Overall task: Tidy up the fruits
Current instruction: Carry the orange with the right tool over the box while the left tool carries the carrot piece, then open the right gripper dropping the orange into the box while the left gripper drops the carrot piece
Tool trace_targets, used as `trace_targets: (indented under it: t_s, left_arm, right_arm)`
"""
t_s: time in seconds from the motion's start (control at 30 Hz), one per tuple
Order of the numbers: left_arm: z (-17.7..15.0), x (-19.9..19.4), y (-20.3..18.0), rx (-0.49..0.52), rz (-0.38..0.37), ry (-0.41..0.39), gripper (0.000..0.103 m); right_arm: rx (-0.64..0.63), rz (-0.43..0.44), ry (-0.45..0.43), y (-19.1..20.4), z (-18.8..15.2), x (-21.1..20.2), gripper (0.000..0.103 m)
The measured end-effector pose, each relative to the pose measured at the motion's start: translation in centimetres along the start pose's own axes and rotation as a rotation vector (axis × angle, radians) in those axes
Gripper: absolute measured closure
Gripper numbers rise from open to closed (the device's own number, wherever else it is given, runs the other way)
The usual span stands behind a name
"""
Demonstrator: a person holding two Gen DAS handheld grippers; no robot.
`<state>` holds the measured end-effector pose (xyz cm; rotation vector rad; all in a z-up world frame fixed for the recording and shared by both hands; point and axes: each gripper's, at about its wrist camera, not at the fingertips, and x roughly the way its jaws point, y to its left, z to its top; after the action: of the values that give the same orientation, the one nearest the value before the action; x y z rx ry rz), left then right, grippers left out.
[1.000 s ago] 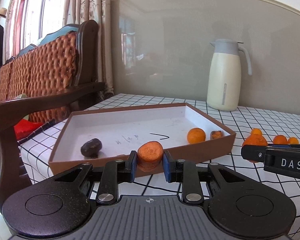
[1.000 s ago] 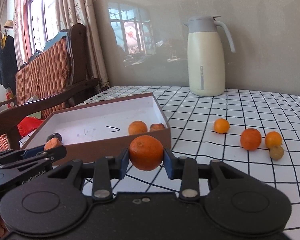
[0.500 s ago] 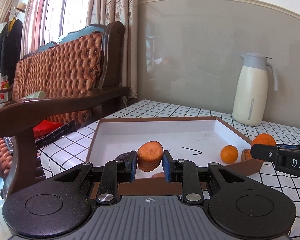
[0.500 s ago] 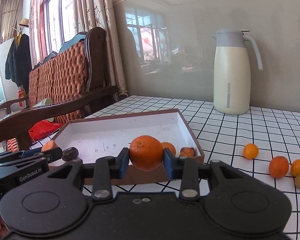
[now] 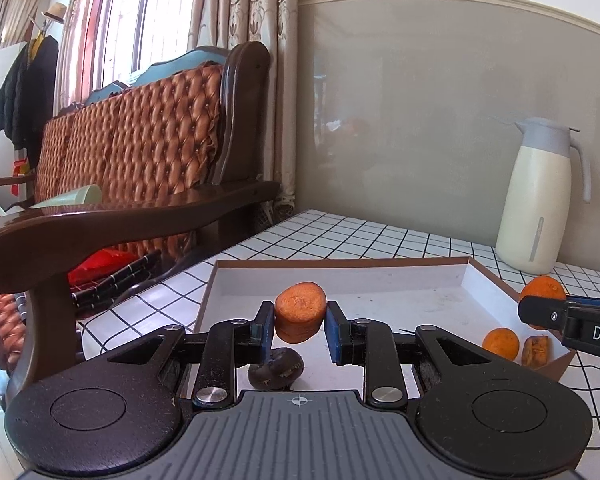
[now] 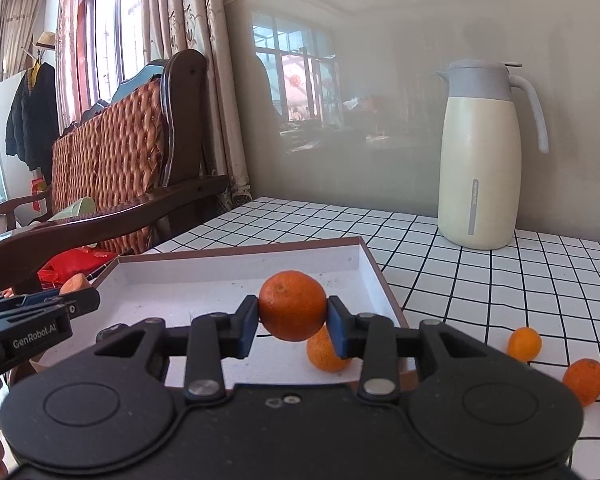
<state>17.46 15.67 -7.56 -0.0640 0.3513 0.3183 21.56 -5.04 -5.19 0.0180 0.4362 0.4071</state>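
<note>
Fruit is hanging in both claws over the open box (image 5: 496,280), which is sitting on the checked bench (image 6: 480,280). Left claw (image 5: 300,326) is gripping an orange chunk with a flat cut top (image 5: 300,310), and that chunk is riding above the box's near-left corner, directly over a dark wrinkled fruit (image 5: 276,368) lying on the white floor. Right claw (image 6: 292,326) is clenching a whole mandarin (image 6: 292,306) above the near-right part of the box, just over a loose mandarin (image 6: 324,354) already resting inside. Judging from this, the coming move is a plain release downward, and each claw is needing a slight sideways shift so its piece is not landing on the fruit beneath. More mandarins (image 6: 524,344) are waiting on the bench to the right, nearer the right claw.
</note>
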Motion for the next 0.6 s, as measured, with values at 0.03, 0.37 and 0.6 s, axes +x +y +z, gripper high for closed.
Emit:
trace_targets:
  t_s: [0.03,0.37,0.6]
  left_arm:
    - [0.0,0.2,0.0,-0.001,0.002,0.001,0.076]
    - [0.0,2.7,0.3,-0.027,0.025,0.032,0.076]
    - [0.2,4.1,0.8,-0.04,0.041,0.052,0.076]
  right_arm:
    - [-0.001,-0.002,0.001,-0.1,0.1,0.3,0.075]
    - [0.003,-0.016,0.021,-1.1,0.9,2.8,0.075]
    - [0.009,-0.012,0.035,-1.0,1.2,4.5,0.075]
